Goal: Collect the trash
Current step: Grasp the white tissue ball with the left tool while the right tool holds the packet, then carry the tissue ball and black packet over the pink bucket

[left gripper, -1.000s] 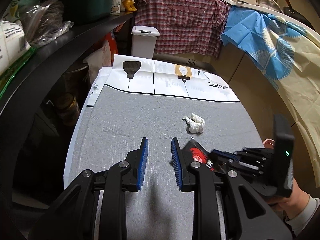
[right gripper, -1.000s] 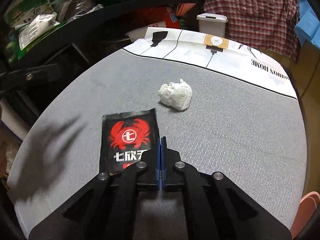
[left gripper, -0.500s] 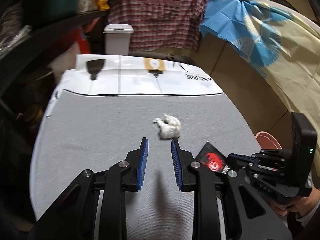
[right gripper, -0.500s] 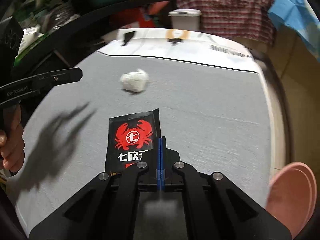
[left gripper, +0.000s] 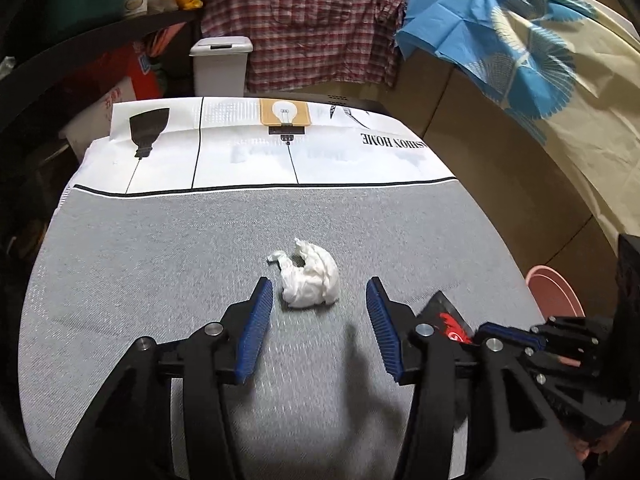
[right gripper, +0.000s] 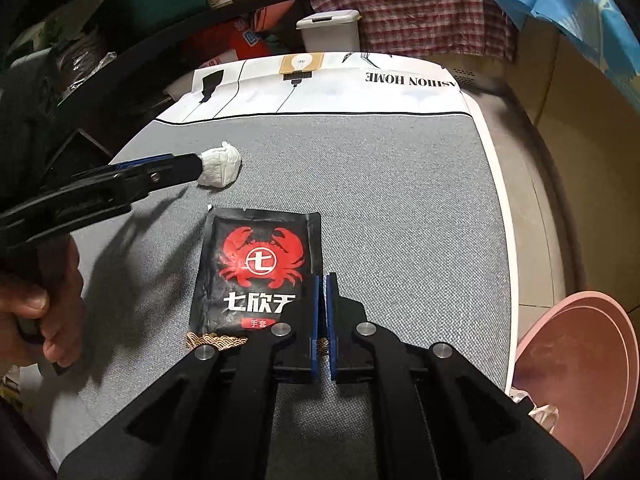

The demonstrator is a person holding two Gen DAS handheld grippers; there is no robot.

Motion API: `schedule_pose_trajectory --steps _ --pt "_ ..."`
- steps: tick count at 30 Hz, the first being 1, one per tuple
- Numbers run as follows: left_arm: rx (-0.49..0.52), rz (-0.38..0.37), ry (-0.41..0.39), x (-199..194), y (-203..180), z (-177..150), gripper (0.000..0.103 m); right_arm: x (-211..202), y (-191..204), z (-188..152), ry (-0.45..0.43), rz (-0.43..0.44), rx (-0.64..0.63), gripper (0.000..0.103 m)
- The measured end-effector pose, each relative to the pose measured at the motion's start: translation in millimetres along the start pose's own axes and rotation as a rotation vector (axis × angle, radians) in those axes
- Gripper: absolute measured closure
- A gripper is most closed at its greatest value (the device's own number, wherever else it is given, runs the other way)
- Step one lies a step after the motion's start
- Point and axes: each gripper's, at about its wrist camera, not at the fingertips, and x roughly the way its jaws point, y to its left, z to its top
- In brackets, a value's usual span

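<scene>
A crumpled white tissue (left gripper: 310, 276) lies on the grey tablecloth (left gripper: 160, 248). My left gripper (left gripper: 318, 296) is open, its blue fingers on either side of the tissue and a little short of it. In the right wrist view the tissue (right gripper: 222, 166) shows at the tip of the left gripper (right gripper: 176, 168). My right gripper (right gripper: 321, 280) is shut on the right edge of a black packet with a red crab (right gripper: 260, 272). The packet also shows in the left wrist view (left gripper: 448, 318), mostly hidden by my left finger.
A pink bin (right gripper: 580, 376) stands off the table's right side, also seen in the left wrist view (left gripper: 554, 292). A white lidded bin (left gripper: 220, 68) stands beyond the far edge. A dark shelf (right gripper: 140, 48) with clutter runs along the left.
My left gripper has opened wide and moved up to the tissue, now framing it. My right gripper stays shut on the packet and has swung right; the pink bin shows more.
</scene>
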Motion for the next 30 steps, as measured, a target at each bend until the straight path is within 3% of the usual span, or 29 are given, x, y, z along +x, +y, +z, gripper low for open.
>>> schedule_pose_trajectory --steps 6,8,9,10,16,20,24,30 --pt "0.003 0.023 0.024 13 -3 3 0.055 -1 -1 0 -0.003 0.006 -0.003 0.095" --pt "0.001 0.025 0.034 16 -3 3 0.061 -1 -1 0 -0.008 0.008 -0.004 0.082" --pt "0.0 0.024 0.038 17 -2 3 0.072 -2 -1 1 -0.01 0.006 -0.004 0.075" --pt "0.0 0.027 0.047 18 -2 2 0.081 -2 -1 1 -0.013 0.004 -0.006 0.074" --pt "0.012 0.032 0.043 15 0 -3 0.087 -1 3 3 -0.015 0.016 -0.012 0.074" --pt "0.019 0.034 0.039 12 -1 -4 0.087 1 10 3 -0.017 0.022 -0.036 0.082" --pt "0.021 0.034 0.034 8 -1 -5 0.088 2 16 2 -0.018 0.026 -0.064 0.099" --pt "0.02 0.038 0.024 3 1 -5 0.088 0 26 4 -0.035 0.014 -0.104 0.103"
